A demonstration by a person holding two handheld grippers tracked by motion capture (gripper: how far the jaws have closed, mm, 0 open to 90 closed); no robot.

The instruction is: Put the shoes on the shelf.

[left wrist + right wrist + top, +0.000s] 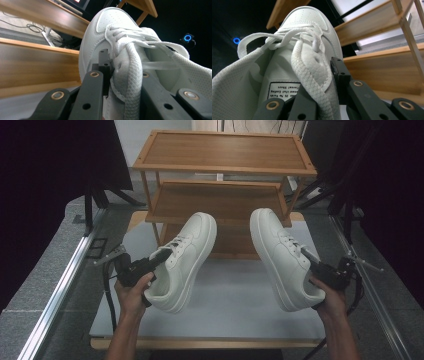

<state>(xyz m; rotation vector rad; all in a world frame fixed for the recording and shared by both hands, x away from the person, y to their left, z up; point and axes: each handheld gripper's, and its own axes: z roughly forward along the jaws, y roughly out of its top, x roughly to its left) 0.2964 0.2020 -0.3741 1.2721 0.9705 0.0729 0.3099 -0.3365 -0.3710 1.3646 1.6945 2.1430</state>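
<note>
The wooden rack [225, 167] filled the upper middle of the high view, three slatted tiers of warm brown board on thin posts, standing at the far end of the pale grey counter [230, 305].

Next in size were the two white sneakers. The left shoe [182, 262] hung at lower centre-left, the right shoe [287, 257] at centre-right, both lifted clear of the counter with toes pointing up toward the rack and soles tilted outward, so they leaned away from each other. Their uppers were smooth and leather-like, with perforated toe caps, thick rubbery soles and woven flat laces.

My forearms came up from the bottom edge, bare, wrists bent slightly inward. My left hand [132, 292] gripped the black body of the left tongs [162, 257]; my right hand [327, 295] held the right tongs [310, 256].

In the left gripper view my left tongs were closed on the shoe's eyelet edge beside the tongue, one jaw outside and one inside the opening. In the right gripper view my right tongs pinched the same edge of the other shoe, a printed label [283, 90] showing on its tongue.
</note>
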